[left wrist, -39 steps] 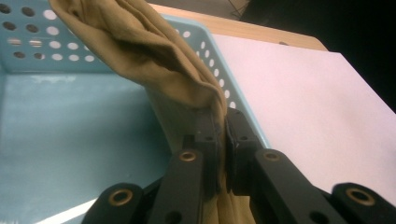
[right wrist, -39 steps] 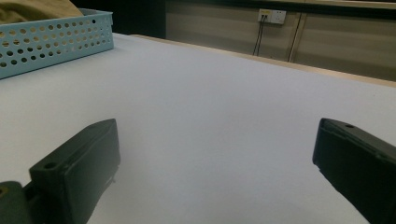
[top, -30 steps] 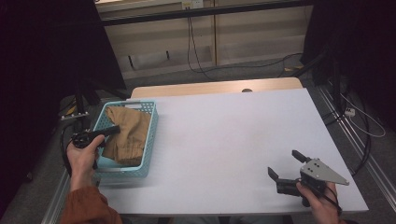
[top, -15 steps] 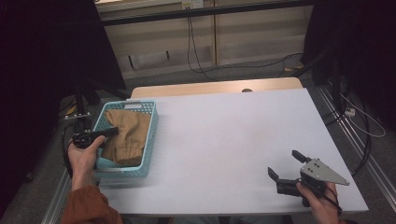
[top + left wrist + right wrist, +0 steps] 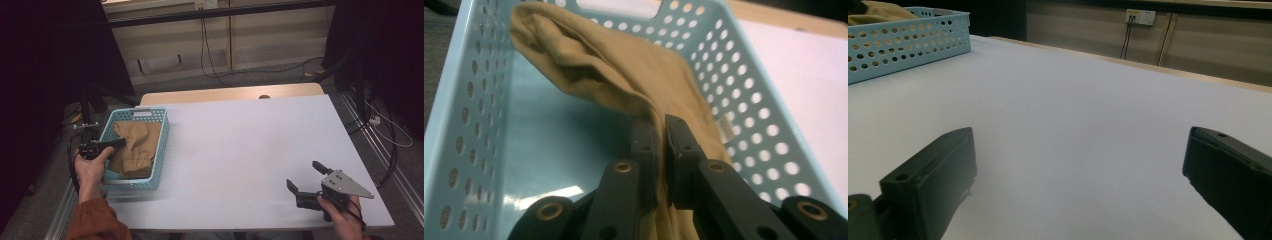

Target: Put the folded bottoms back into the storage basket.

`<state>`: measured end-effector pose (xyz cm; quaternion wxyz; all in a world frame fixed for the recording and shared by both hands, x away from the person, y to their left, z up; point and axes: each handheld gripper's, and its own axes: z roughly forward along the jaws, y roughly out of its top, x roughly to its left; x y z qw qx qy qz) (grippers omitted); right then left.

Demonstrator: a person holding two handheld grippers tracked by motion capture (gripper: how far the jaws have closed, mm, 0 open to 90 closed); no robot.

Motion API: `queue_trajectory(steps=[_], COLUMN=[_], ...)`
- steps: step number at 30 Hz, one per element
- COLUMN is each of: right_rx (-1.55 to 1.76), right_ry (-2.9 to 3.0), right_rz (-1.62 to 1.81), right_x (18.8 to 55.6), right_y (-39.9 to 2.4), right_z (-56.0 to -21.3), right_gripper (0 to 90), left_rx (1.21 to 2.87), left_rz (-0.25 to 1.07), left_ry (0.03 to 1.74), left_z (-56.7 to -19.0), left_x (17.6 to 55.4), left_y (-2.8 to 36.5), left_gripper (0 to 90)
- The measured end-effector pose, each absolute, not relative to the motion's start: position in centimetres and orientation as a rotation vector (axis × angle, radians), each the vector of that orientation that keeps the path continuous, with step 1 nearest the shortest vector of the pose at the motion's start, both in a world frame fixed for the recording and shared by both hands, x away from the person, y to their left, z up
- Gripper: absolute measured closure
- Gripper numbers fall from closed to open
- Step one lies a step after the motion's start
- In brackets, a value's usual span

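Observation:
A tan cloth garment [image 5: 134, 145] lies in a light blue perforated basket [image 5: 150, 183] at the table's left edge. My left gripper [image 5: 119, 142] reaches over the basket's left wall, its jaws shut on a fold of the tan garment [image 5: 624, 85], which rises between the pads [image 5: 676, 142]. The basket's walls [image 5: 471, 100] surround the cloth. My right gripper [image 5: 305, 176] rests low near the table's front right corner, jaws wide open with nothing between them; in the right gripper view the gripper [image 5: 1078, 165] looks across bare table toward the basket [image 5: 903, 42].
The white table [image 5: 240, 140] stretches between the two hands. A wooden strip [image 5: 230, 94] runs along its far edge. Cables [image 5: 205, 55] and dark stands lie on the floor beyond and at both sides.
The left hand has shifted slightly over the basket, and the cloth fold moved a little with it. The right gripper has stayed where it was.

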<state>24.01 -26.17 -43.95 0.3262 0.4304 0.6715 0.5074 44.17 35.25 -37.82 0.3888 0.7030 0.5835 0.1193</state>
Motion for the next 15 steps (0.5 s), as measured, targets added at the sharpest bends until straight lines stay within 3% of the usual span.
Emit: queue_trajectory(steps=[15], right_rx=[1.127], right_ry=[1.762], right_rz=[1.325], right_x=[24.04], right_y=[-26.14], right_z=[-43.96], right_gripper=[0.8], left_rx=[1.825], left_rz=[0.343], left_ry=[1.527], left_z=[-38.38], left_x=[45.21], left_y=[35.15], left_gripper=[84.2])
